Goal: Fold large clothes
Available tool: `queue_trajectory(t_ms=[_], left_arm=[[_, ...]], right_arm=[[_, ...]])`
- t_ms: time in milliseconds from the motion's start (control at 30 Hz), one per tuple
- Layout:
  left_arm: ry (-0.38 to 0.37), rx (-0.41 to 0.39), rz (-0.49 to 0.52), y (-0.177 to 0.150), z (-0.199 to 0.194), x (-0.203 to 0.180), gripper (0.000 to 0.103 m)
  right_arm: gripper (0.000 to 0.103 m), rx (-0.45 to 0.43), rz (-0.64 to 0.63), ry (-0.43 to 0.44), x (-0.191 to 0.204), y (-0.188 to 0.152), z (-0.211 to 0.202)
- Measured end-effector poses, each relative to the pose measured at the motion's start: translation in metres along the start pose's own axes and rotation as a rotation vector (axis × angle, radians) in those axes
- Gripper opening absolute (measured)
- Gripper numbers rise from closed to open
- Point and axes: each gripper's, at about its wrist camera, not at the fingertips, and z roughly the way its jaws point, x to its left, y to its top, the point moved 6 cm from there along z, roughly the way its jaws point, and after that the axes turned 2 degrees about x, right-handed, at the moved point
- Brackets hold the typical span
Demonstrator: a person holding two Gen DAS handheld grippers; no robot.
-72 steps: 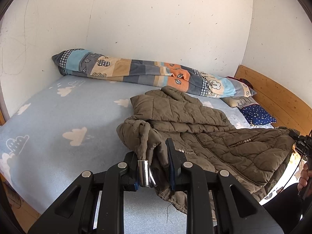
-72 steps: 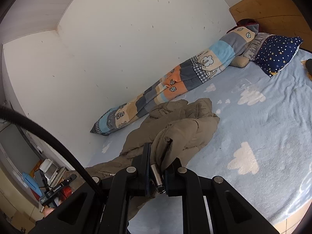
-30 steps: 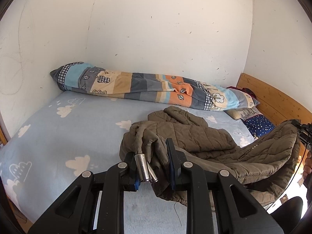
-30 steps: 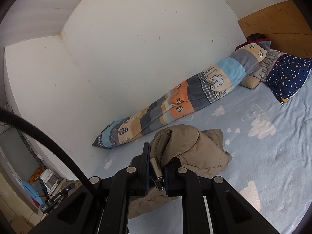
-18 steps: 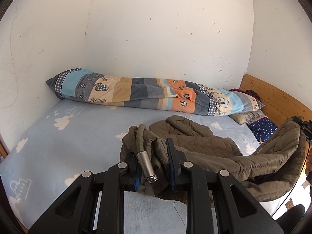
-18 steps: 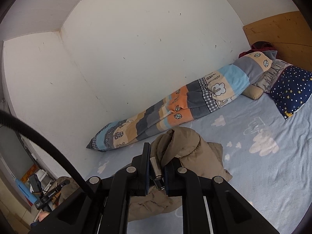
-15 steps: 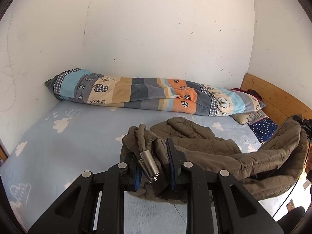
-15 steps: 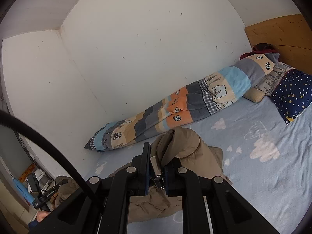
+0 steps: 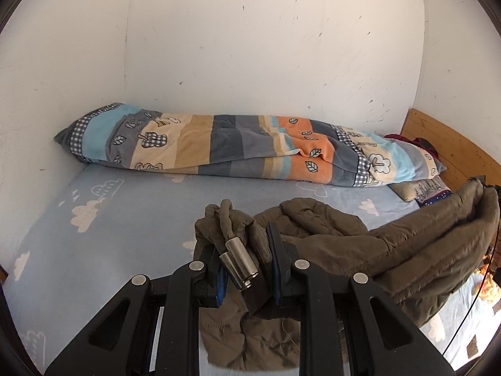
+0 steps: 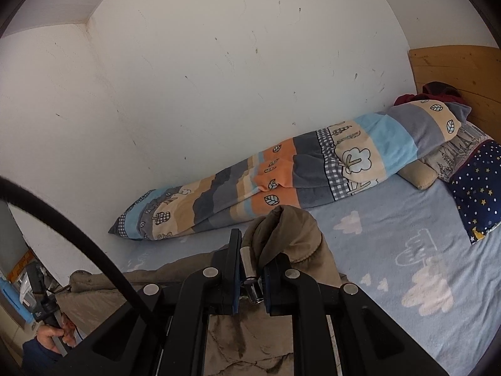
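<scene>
Since the earlier frame both tools have drawn the olive quilted jacket (image 9: 391, 250) back toward the bed's (image 9: 131, 213) near edge. Left tool (image 9: 245, 258) and right tool (image 10: 252, 264) each clamp a bunched end; the jacket's long axis spans between them.

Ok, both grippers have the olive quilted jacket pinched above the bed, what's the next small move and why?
Probably spread both grippers apart: the left gripper and right gripper each clamp a bunched edge, and the olive quilted jacket sags between them over the blue cloud-print sheet.
</scene>
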Motion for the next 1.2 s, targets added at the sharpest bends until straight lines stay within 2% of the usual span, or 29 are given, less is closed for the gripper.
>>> queue_trajectory(t_ms=[267, 533, 667, 767, 900, 1000, 1033, 1067, 1100, 1200], left_arm=[[0.007, 0.106, -0.043, 0.018, 0.098, 0.006, 0.021], [0.027, 0.232, -0.081, -0.001, 0.193, 0.016, 0.021], [0.021, 0.287, -0.111, -0.013, 0.223, 0.021, 0.022], [0.002, 0.315, -0.159, -0.016, 0.238, 0.026, 0.027], [-0.054, 0.368, -0.277, -0.018, 0.25, 0.039, 0.04], [-0.103, 0.384, -0.393, -0.015, 0.25, 0.053, 0.053], [-0.119, 0.377, -0.436, -0.012, 0.248, 0.059, 0.063], [-0.125, 0.361, -0.466, -0.008, 0.244, 0.063, 0.067], [-0.119, 0.34, -0.486, -0.002, 0.24, 0.069, 0.069], [-0.103, 0.27, -0.485, 0.019, 0.217, 0.079, 0.069]], right_arm=[[0.011, 0.07, 0.032, -0.043, -0.031, 0.012, 0.087], [0.012, 0.169, 0.109, -0.113, -0.081, -0.012, 0.18], [0.012, 0.209, 0.118, -0.156, -0.098, -0.029, 0.212], [0.012, 0.232, 0.17, -0.175, -0.113, -0.039, 0.231], [0.014, 0.284, 0.252, -0.207, -0.132, -0.053, 0.251], [0.027, 0.31, 0.316, -0.199, -0.143, -0.057, 0.26], [0.03, 0.311, 0.333, -0.203, -0.146, -0.056, 0.259], [0.039, 0.295, 0.34, -0.212, -0.149, -0.052, 0.256], [0.05, 0.271, 0.343, -0.225, -0.152, -0.047, 0.252], [0.052, 0.208, 0.383, -0.214, -0.161, -0.029, 0.231]])
